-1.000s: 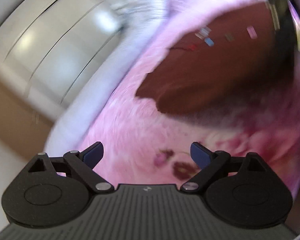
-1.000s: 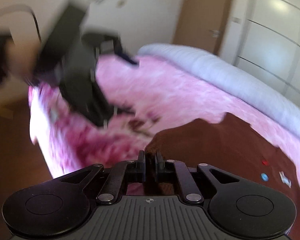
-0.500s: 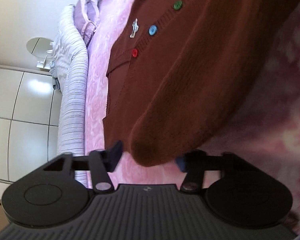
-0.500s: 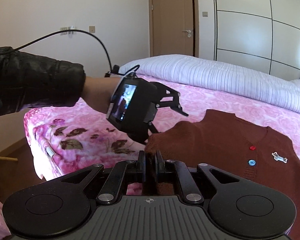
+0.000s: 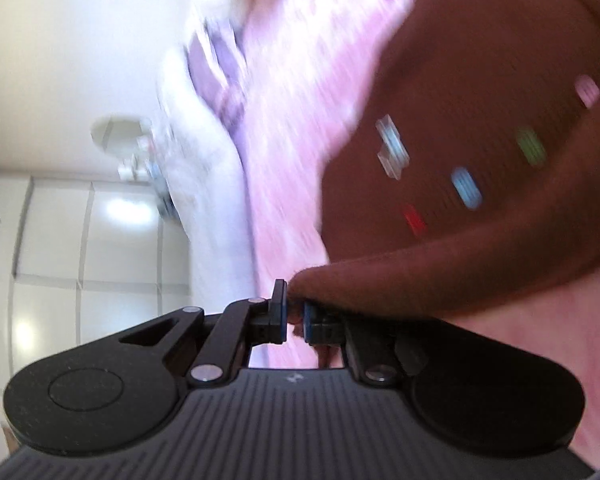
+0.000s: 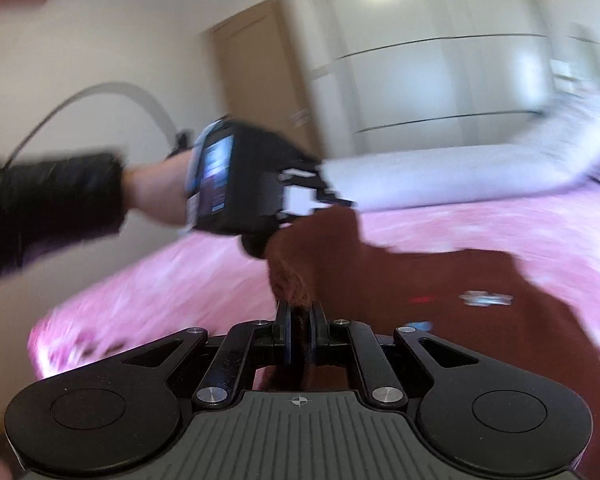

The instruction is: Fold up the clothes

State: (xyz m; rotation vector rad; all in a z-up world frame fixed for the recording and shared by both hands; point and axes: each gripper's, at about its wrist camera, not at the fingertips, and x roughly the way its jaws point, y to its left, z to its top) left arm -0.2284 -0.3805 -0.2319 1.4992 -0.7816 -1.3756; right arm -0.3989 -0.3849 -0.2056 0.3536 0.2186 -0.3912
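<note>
From L wrist cam: left gripper sits at 6 o'clock, rolled so the bed runs up the frame. Jaws closing, nearly together, with the edge of the brown cardigan pinched between the blue pads. Cardigan fills 1 to 4 o'clock, lying on the pink bedspread, and bulges up at the gripped edge. Buttons visible, blurred, counted: 4 (red, blue, green, pink). Brooch: 1, at approx 1 o'clock of the red button. White rolled duvet at 9 to 11 o'clock; wardrobe doors at 8 to 9 o'clock.

From R wrist cam: right gripper at 6 o'clock, pointing roughly level. Jaws narrow, clamped on cardigan fabric, which stands up between the pads. Left gripper at 10 o'clock of the right one, held by a hand with a black sleeve; its tips meet a raised cardigan corner. Cable: 1, arcing off the L unit. Grippers: 2. Cardigans: 1, lifted at both gripped points, rest on bedspread. Door at 12 o'clock; frame heavily blurred.
</note>
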